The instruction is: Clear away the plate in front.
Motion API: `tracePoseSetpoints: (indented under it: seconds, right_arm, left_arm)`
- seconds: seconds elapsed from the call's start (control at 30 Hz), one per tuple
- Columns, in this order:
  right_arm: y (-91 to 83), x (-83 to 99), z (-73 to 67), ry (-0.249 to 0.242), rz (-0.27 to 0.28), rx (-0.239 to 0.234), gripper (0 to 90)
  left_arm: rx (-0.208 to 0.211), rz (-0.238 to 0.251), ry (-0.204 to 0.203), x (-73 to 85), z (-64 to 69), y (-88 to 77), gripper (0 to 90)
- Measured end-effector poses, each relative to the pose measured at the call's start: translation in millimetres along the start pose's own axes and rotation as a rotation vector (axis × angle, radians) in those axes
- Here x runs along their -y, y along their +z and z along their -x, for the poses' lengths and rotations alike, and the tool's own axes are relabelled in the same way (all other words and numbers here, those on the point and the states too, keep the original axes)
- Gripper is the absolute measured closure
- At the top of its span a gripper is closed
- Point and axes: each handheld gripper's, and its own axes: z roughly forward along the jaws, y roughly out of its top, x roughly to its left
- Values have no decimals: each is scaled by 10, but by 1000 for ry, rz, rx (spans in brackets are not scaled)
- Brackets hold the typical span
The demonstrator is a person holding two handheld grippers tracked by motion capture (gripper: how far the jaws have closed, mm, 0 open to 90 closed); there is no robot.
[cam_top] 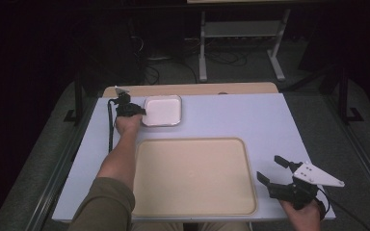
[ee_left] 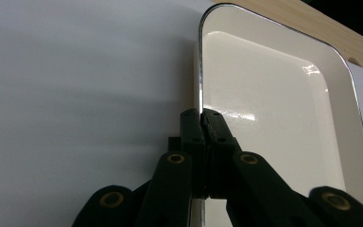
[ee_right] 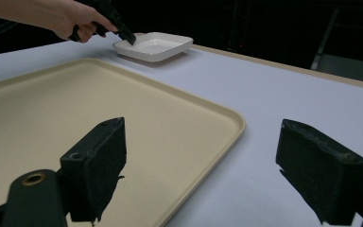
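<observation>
**Inspector:** State of the left tongs (ee_left: 202, 116)?

**Assistant:** Clamped on the near-left rim of the white dish (cam_top: 162, 109), which sits at eleven o'clock on the tabletop (cam_top: 231, 115), beyond the beige tray (cam_top: 192, 175).

**Inspector:** And the right tongs (cam_top: 275, 172)?

**Assistant:** Wide and empty, at four o'clock.

**Inspector:** Step?

**Assistant:** Grasp secured. Next, probably, a level lift toward the tray, without letting the rim slip.
</observation>
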Motion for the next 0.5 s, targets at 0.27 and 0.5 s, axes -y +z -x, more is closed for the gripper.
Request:
tracePoseSetpoints:
  seconds: [0.27, 0.5]
  right_arm:
    - [-5, 5, 3, 6, 6, -7, 160]
    - [-15, 4, -2, 3, 7, -8, 159]
  left_arm:
    - [21, 57, -19, 38, 29, -208, 887]
    - [31, 93, -27, 60, 95, -408, 887]
